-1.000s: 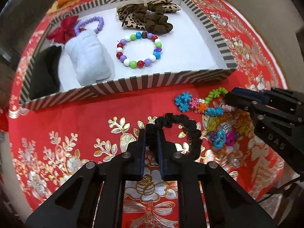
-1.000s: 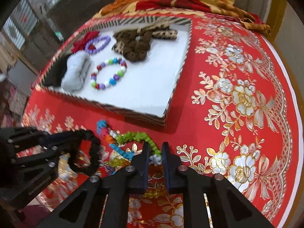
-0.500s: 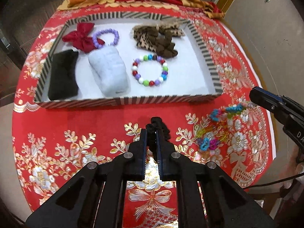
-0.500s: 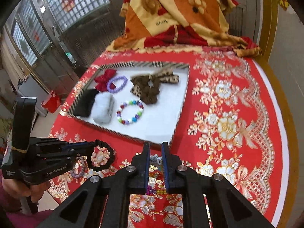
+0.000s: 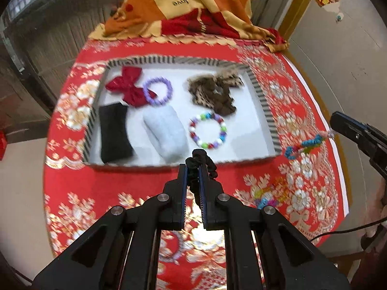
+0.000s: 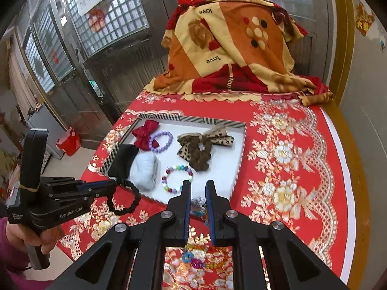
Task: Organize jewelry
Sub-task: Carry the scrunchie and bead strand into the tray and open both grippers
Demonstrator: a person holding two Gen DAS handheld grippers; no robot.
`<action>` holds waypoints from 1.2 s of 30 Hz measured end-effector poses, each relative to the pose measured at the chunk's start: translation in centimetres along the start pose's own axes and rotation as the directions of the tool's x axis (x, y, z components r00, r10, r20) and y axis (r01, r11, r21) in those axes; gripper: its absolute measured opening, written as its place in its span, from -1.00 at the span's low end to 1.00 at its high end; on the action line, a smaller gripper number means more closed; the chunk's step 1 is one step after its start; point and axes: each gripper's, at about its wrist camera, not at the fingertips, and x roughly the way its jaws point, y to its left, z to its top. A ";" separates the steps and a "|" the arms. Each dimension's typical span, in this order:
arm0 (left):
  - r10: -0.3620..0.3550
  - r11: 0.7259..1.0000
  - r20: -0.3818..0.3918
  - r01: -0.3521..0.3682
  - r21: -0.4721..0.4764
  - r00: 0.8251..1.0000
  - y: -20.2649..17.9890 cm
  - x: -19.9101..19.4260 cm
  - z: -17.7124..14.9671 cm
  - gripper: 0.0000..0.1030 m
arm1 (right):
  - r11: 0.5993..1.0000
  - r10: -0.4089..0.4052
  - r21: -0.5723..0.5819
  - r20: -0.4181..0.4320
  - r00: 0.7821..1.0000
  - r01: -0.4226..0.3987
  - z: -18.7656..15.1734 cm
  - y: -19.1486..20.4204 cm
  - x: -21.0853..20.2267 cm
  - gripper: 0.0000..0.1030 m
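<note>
My left gripper (image 5: 192,166) is shut on a black scrunchie (image 5: 200,160) and holds it in the air above the front edge of the striped tray (image 5: 169,61); the scrunchie also shows hanging from that gripper in the right wrist view (image 6: 125,197). My right gripper (image 6: 197,185) is shut on a colourful bead chain (image 5: 304,145), which hangs from its tip at the right of the left wrist view and shows between and below the fingers (image 6: 198,211). The tray holds a red bow (image 5: 127,84), a purple bracelet (image 5: 157,91), a multicoloured bracelet (image 5: 208,130), a leopard scrunchie (image 5: 215,89), a grey roll (image 5: 165,134) and a black pouch (image 5: 113,133).
The tray sits on a red and gold tablecloth (image 6: 285,164). More colourful bead jewelry (image 5: 268,197) lies on the cloth right of my left gripper. A patterned blanket (image 6: 232,46) is piled at the table's far end. The table edge runs close on the right.
Both grippers have risen and pulled back from the cloth. The black scrunchie went up with the left gripper, the bead chain with the right.
</note>
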 end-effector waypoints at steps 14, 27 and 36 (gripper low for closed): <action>0.083 0.997 0.028 -0.083 0.000 0.996 2.5 1.0 4.1 -0.84 | 1.000 0.025 -0.018 -0.066 0.997 -0.026 1.9 2.1 5.0 -0.78; 0.044 0.999 -0.035 -0.045 -0.019 0.998 2.6 5.7 9.1 -0.85 | 0.998 0.048 0.042 -0.160 0.986 -0.042 1.8 0.9 11.0 -0.78; 0.008 0.999 -0.098 -0.011 -0.031 0.995 1.4 10.6 11.5 -0.84 | 0.995 -0.004 0.092 -0.255 0.967 0.028 -0.2 -2.3 13.8 -0.78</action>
